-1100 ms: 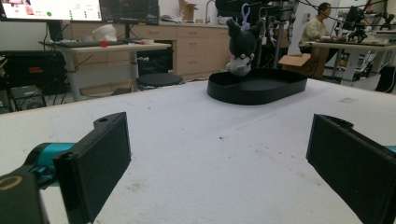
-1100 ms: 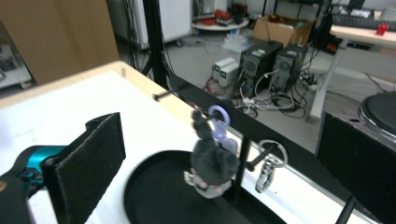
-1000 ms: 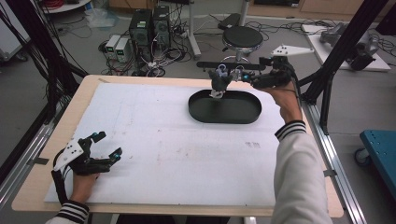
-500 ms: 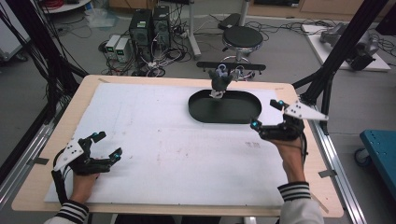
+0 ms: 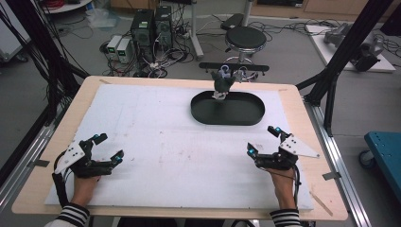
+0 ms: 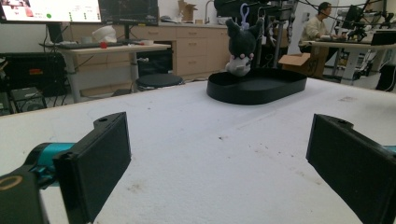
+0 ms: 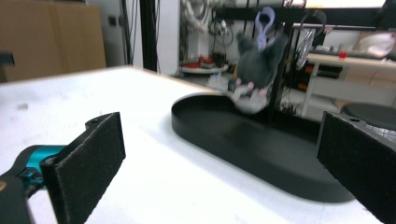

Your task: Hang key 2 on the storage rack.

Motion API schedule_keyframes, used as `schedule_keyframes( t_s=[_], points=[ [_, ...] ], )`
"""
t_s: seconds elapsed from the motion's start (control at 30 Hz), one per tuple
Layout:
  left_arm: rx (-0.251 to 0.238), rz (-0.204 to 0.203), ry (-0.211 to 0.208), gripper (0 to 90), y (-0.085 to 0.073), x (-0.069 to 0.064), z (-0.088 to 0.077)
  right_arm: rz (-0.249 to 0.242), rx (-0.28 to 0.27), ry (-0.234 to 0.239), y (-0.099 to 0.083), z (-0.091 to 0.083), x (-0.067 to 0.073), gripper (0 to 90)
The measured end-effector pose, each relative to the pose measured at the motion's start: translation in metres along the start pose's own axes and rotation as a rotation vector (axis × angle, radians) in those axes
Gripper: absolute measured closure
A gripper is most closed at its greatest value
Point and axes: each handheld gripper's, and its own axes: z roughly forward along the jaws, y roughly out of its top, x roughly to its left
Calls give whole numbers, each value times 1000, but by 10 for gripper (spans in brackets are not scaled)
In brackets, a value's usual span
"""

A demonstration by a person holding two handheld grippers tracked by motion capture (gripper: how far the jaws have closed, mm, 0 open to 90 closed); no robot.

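Note:
A dark grey plush toy (image 5: pixel 222 84) with a blue clip sits upright at the far rim of a black oval tray (image 5: pixel 236 111). My left gripper (image 5: pixel 108 146) rests at the near left of the white mat, open and empty. In the left gripper view its jaws stand wide apart, with the plush toy (image 6: pixel 240 46) and tray (image 6: pixel 252 95) far ahead. My right gripper (image 5: pixel 262 140) lies at the near right, open with nothing between its jaws. The right gripper view looks at the plush toy (image 7: pixel 257 65) and the tray (image 7: pixel 261 149), close ahead.
The white mat covers a wooden table (image 5: pixel 302 109). Behind it stand a black stool (image 5: pixel 245 37) and computer cases (image 5: pixel 151 23). Black frame posts (image 5: pixel 340 61) rise at the right, beside a blue cart (image 5: pixel 385 151). A person (image 6: pixel 317 25) sits at a far desk.
My right gripper has come down and back from beside the plush toy over the tray to the near right of the mat, empty. The plush toy stays in the tray. The left gripper kept still.

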Motion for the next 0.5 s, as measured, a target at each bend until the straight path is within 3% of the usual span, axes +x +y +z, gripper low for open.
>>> schedule_keyframes(
  t_s=[0.1, 0.37, 0.5],
  points=[
    [1, 1, 0, 68, 0, 0, 0, -4, -18, 8, -9, 2, 3, 8],
    [1, -2, 3, 68, 0, 0, 0, 21, 6, 6, -33, 6, 4, 8],
    [1, -3, 3, 68, 0, 0, 0, 8, 5, 0, -34, 6, 6, 8]
  ],
)
